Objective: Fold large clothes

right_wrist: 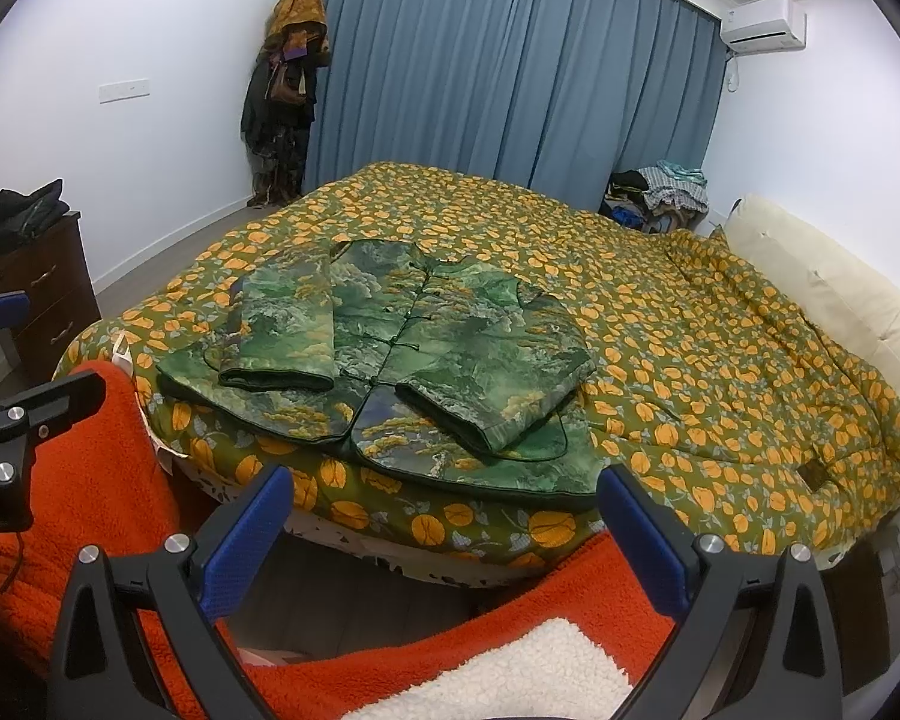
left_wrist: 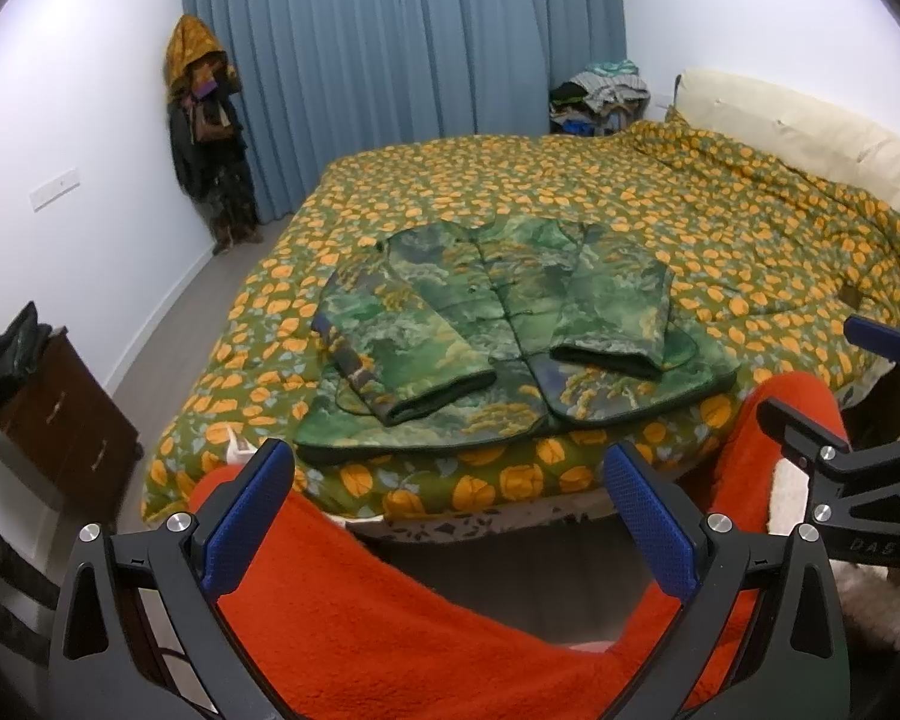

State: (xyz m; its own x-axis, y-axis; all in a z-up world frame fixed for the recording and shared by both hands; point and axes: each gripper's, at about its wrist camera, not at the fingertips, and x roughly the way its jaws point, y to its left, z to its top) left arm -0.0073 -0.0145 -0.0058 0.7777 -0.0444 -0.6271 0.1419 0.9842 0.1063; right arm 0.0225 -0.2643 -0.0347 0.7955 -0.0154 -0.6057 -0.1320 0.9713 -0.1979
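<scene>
On the bed [left_wrist: 720, 228], near its foot edge, a green landscape-print jacket [left_wrist: 498, 324] lies flat with its front up and its frog-button closure running down the middle. Both sleeves are folded inward across the body: the one on the left side of the left wrist view [left_wrist: 402, 348] and the one on the right side [left_wrist: 618, 312] each lie on the front panels, cuffs toward the hem. The hem reaches close to the edge of the mattress. The orange-flowered green quilt [right_wrist: 720, 360] covers the bed beneath the garment.

Left gripper [left_wrist: 450, 516]: released, blue-padded fingers [left_wrist: 252, 516] wide apart, nothing between them; it is held short of the bed, apart from the jacket. Right gripper [right_wrist: 444, 534]: likewise released and empty, fingers [right_wrist: 642, 540] spread, held off the bed edge and not touching the garment. Each gripper shows at the margin of the other's view.

Orange fleece fabric [left_wrist: 360, 630] fills the lower part of both views below the grippers; the right wrist view also shows a white fleece patch [right_wrist: 510, 678].

Surroundings: blue curtain [right_wrist: 510, 72] on the far wall, cream headboard [right_wrist: 840, 294], dark wooden drawer unit [right_wrist: 48, 300] with dark items on top, clothes hanging in the corner [right_wrist: 288, 96], a heap of clothing [right_wrist: 660, 192] beside the bed, wall air conditioner [right_wrist: 762, 24].
</scene>
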